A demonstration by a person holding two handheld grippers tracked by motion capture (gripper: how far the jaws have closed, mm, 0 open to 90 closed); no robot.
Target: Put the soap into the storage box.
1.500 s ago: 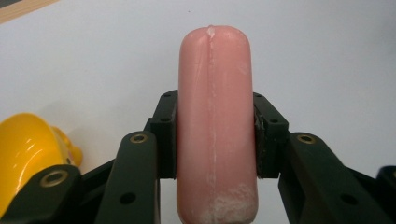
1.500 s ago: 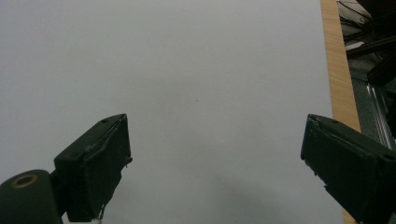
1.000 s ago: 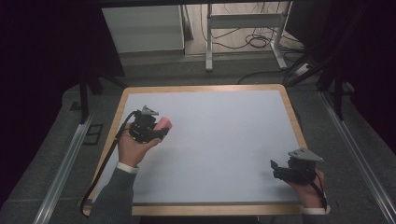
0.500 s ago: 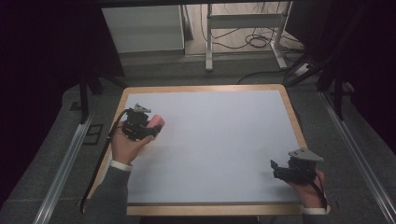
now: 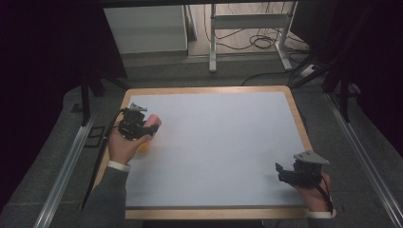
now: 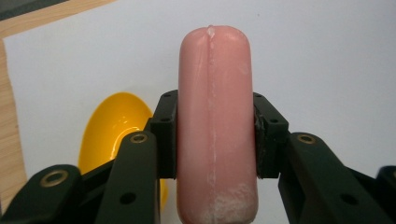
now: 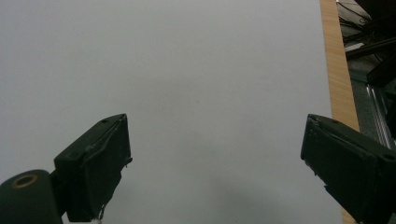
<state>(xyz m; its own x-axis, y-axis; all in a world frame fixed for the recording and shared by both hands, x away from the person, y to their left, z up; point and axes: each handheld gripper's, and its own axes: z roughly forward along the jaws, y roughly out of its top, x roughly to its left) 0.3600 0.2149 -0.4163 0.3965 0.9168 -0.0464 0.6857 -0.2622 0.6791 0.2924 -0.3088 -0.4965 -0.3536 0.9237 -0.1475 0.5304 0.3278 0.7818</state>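
The left gripper sits near the tabletop's left edge, its jaws clamped on a pink sausage. In the left gripper view the sausage runs lengthwise out past the jaws, a seam down its middle; the high view shows its tip pointing toward the tabletop's right side. That gripper view also reveals a yellow bowl lying beneath, empty. Near the front right corner, the right gripper hovers with jaws wide apart, holding nothing.

Sausage between left gripper fingers, above bowl on table.
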